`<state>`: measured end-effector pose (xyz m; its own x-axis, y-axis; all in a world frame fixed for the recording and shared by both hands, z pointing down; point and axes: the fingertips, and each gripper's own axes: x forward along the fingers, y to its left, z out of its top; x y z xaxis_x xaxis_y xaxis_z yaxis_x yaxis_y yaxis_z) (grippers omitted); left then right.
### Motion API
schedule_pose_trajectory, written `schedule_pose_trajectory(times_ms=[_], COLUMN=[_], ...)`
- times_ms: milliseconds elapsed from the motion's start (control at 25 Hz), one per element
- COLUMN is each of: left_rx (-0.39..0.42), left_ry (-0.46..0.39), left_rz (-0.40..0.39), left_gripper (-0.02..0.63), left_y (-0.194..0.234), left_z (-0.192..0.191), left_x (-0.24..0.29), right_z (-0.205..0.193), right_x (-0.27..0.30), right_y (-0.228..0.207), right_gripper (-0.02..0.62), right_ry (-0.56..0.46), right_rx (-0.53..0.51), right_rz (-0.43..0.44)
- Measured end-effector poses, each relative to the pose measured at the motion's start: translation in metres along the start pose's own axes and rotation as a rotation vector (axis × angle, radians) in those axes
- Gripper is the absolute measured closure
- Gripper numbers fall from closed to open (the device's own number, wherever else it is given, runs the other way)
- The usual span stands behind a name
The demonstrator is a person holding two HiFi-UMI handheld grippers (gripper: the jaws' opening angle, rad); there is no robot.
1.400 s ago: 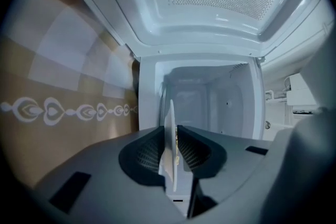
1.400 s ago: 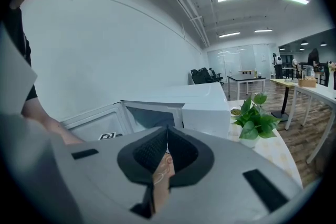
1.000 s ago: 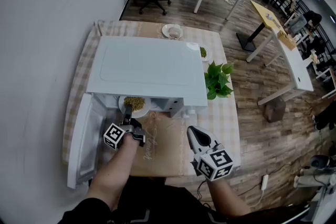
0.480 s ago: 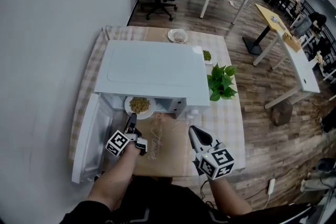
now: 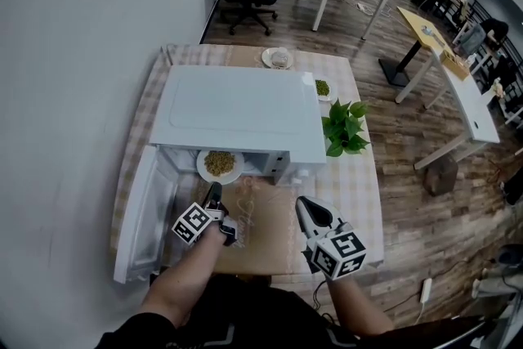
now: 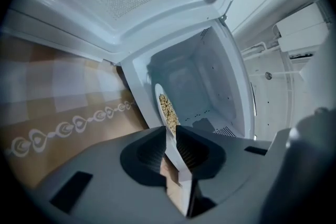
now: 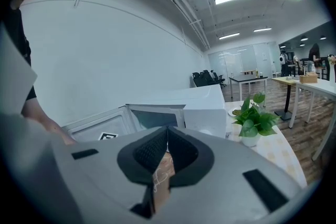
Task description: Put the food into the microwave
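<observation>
A white plate of yellowish food (image 5: 219,163) lies just inside the mouth of the white microwave (image 5: 237,110), whose door (image 5: 139,212) hangs open to the left. My left gripper (image 5: 214,190) sits just in front of the plate's near rim, rolled to one side. Its jaws are closing, a narrow gap still between them, and I see no grip on anything. In the left gripper view the plate (image 6: 167,107) shows edge-on beyond the left gripper (image 6: 171,131). My right gripper (image 5: 304,204) hovers over the mat, shut and empty. From the right gripper (image 7: 167,131) the microwave (image 7: 205,105) lies ahead.
A brown mat (image 5: 261,229) lies before the microwave on the checked tablecloth. A potted plant (image 5: 343,127) stands right of the microwave, a small dish of green food (image 5: 322,87) behind it, another dish (image 5: 278,57) at the table's far edge. Desks and chairs stand beyond.
My left gripper let go of the plate, drew back toward me and rolled. The plate stays in the microwave's mouth. The right gripper has hardly moved.
</observation>
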<state>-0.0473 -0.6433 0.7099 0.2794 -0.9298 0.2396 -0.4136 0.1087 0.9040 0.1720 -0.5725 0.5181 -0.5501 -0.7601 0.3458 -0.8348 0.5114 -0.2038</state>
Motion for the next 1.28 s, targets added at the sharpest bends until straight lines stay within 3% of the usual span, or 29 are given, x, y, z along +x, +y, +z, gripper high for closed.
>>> schedule_pose_trajectory(times_ms=[560,840,1280], left_rx=[0.441,0.717,0.844], left_ry=[0.095,0.159,0.231], left_rz=[0.076,0.092,0.070], left_gripper=[0.532,0.563,0.565], left_y=[-0.001,-0.005,-0.013], left_z=[0.007,0.010,0.010], left_x=[0.025,0.037,0.057], right_z=[0.001,-0.002,-0.002], right_x=[-0.007,-0.003,-0.003], right_y=[-0.011,-0.013,-0.017], right_gripper=[0.586,0.586,0.586], right_ry=[-0.006,-0.002,0.004], right_rx=[0.021,0.024,0.037], right_rz=[-0.051,-0.055,-0.072])
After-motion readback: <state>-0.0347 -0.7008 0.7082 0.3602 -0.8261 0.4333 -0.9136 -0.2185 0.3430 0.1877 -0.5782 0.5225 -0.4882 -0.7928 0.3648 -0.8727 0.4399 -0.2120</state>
